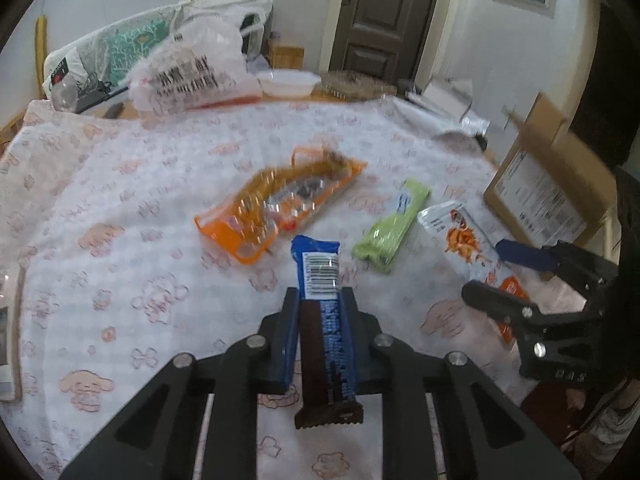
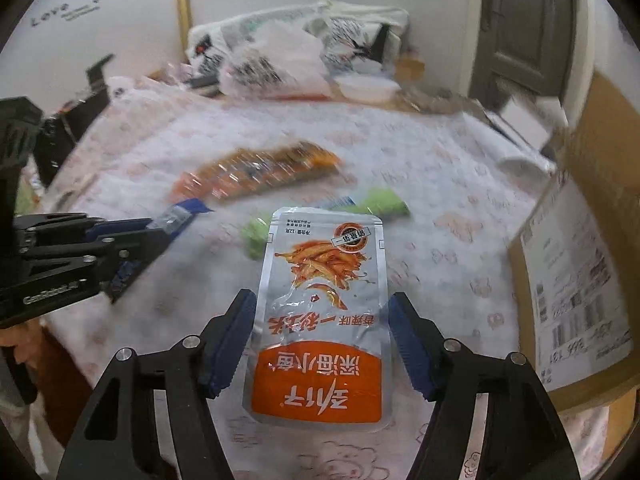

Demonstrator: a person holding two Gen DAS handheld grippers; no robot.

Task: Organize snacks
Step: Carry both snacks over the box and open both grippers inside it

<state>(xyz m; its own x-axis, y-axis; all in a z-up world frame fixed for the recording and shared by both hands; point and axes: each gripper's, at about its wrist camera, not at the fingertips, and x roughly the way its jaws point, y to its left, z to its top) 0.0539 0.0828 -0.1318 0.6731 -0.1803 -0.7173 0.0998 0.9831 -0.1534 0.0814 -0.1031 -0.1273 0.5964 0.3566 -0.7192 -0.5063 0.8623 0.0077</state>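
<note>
My left gripper (image 1: pixel 320 312) is shut on a blue snack bar (image 1: pixel 320 276), held above the patterned cloth; it also shows in the right wrist view (image 2: pixel 180 214). My right gripper (image 2: pixel 322 320) is open, its jaws either side of a silver and orange snack pouch (image 2: pixel 324 320) lying on the cloth; whether the pads touch it I cannot tell. The pouch also shows in the left wrist view (image 1: pixel 460 232). An orange snack pack (image 1: pixel 280 208) and a green packet (image 1: pixel 394 224) lie on the cloth beyond.
A cardboard box (image 1: pixel 548 188) stands at the right edge. A white plastic bag (image 1: pixel 192 72), a white bowl (image 1: pixel 288 84) and other bags sit at the far side. The pink-patterned cloth (image 1: pixel 120 200) covers the surface.
</note>
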